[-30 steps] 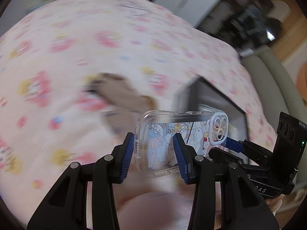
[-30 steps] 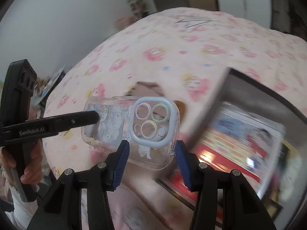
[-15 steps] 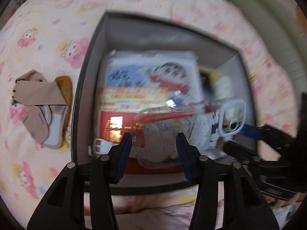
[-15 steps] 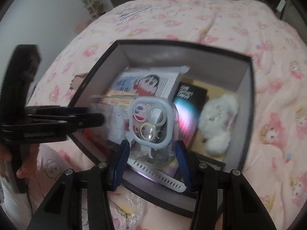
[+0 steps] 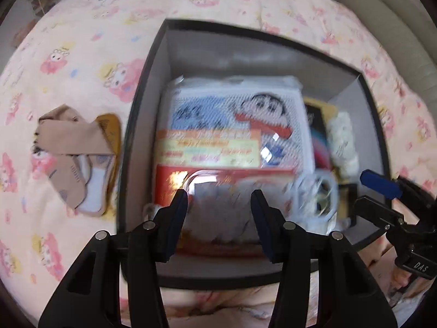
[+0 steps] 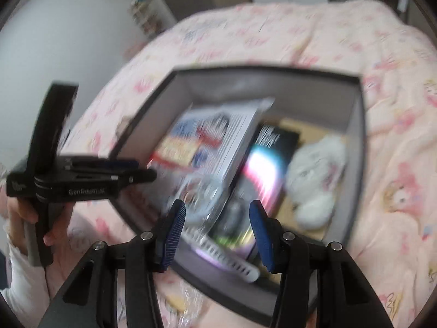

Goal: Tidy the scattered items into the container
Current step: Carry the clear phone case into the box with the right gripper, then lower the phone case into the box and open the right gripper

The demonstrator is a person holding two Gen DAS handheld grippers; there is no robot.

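A dark grey box (image 5: 142, 87) sits on the pink bedspread. In it lie a cartoon-print package (image 5: 235, 125), a black booklet (image 6: 270, 147), a white plush toy (image 6: 316, 180) and a white strap (image 6: 226, 257). A clear phone case (image 5: 262, 205) with a camera ring lies blurred inside the box, on the package, beyond my open left gripper (image 5: 220, 216). It also shows in the right wrist view (image 6: 202, 194). My right gripper (image 6: 217, 228) is open and empty over the box's near edge. Beige socks (image 5: 76, 158) lie on the bed left of the box.
The pink cartoon bedspread (image 5: 68, 54) surrounds the box. A grey-green sofa (image 5: 396, 27) stands at the far right. A white wall and shelves (image 6: 142, 13) lie beyond the bed. Crinkled clear plastic (image 6: 188, 300) lies by the box's near corner.
Both grippers carried the phone case from above the bed to over the box, then opened. The case now lies inside the box, free of both.
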